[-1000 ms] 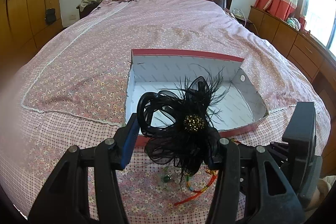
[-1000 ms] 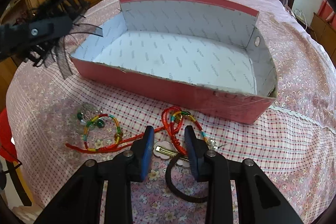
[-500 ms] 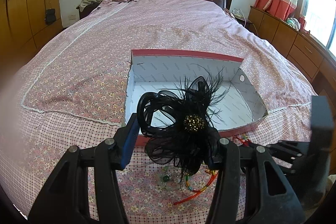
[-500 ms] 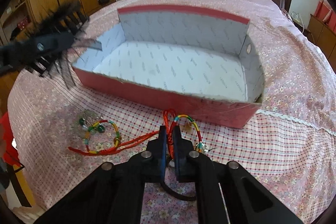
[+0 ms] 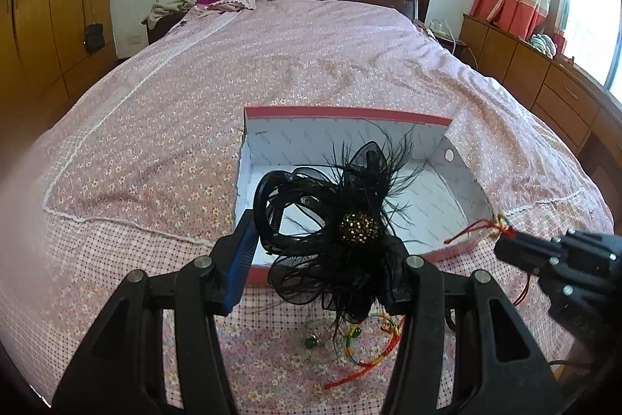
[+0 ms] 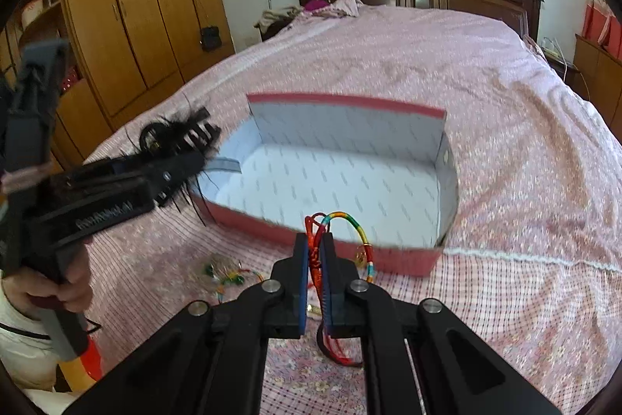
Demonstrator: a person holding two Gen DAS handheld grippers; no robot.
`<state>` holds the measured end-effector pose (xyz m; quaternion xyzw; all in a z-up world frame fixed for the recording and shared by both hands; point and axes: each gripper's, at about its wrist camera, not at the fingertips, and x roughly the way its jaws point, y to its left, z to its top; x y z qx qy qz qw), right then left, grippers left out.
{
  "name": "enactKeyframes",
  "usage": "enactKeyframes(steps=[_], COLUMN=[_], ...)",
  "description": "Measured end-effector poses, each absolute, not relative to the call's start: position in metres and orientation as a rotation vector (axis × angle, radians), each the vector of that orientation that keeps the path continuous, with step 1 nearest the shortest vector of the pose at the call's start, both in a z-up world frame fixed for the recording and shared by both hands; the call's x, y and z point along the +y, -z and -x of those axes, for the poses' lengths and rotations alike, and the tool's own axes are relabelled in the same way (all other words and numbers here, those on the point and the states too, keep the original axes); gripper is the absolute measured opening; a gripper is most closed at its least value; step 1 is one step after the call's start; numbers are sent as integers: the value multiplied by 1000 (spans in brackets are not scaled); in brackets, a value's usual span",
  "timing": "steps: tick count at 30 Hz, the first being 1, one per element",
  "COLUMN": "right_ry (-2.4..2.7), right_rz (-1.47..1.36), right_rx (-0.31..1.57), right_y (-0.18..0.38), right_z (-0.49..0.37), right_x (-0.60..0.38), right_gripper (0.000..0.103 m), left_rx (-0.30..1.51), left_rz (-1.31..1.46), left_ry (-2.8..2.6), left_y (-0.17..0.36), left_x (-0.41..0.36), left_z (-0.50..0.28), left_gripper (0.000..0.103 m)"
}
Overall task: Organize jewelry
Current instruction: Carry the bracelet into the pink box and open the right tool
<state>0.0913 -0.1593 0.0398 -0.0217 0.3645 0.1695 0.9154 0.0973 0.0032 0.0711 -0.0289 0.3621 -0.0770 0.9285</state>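
Your right gripper (image 6: 315,259), clamped on the cord bracelet (image 6: 346,220), hangs just before the box (image 6: 346,104) straight ahead; your left gripper (image 5: 322,255) grips the hairpiece (image 5: 338,220) over the box's near wall.

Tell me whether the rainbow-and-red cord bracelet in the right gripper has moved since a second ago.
Yes. The rainbow-and-red cord bracelet, pinched by the right gripper, has risen off the bedspread and now overlaps the near wall of the red cardboard box.
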Motion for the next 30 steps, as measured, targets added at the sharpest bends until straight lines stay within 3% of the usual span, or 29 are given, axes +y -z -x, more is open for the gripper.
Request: enactKeyframes(steps=[13, 30], right_ry=[-291, -197], right_rz=[101, 117], right_rx=[717, 840], right_y=[-51, 2], right_z=[-144, -243], right_x=[-162, -179], right_gripper=[7, 7], left_rx=[723, 861], left_rz=[53, -21], left_ry=[164, 127], left_y=[-75, -22], left_x=[0, -20], left_z=[-136, -211], left_gripper=[46, 46])
